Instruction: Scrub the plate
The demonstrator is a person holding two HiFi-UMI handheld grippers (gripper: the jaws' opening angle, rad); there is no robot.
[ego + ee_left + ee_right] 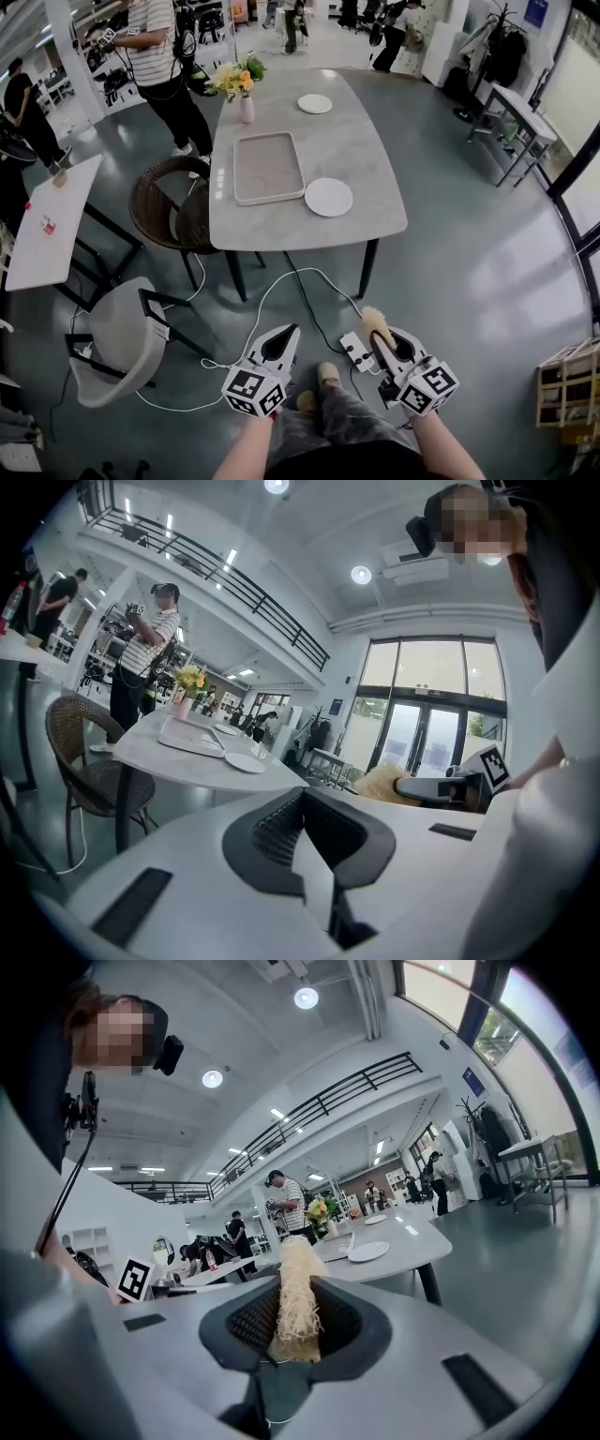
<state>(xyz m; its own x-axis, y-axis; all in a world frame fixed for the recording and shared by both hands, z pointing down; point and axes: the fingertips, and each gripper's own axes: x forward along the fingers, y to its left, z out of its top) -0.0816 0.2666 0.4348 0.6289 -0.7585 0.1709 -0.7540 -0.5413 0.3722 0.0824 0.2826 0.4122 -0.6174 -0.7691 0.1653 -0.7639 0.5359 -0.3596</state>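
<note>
Grey-floored hall; marble table upper centre of frame. White plate lies on it just beside tray. Judged stiff, glazed, slippery, breakable; steady by rim. Right gripper clamps soft fibrous scrubber. Left gripper jaws together, empty. Both at bottom of frame, well apart from plate.

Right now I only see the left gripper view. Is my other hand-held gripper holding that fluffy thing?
Observer: Yes, the right hand-held gripper is shut on a straw-coloured scrubber.
Operator: Is that flat white box full?
Observer: The head view shows the tray looking empty; a white plate lies beside it on the table.
Operator: Anything in my way?
Observer: A power strip with white cables lies on the floor between you and the table.
</note>
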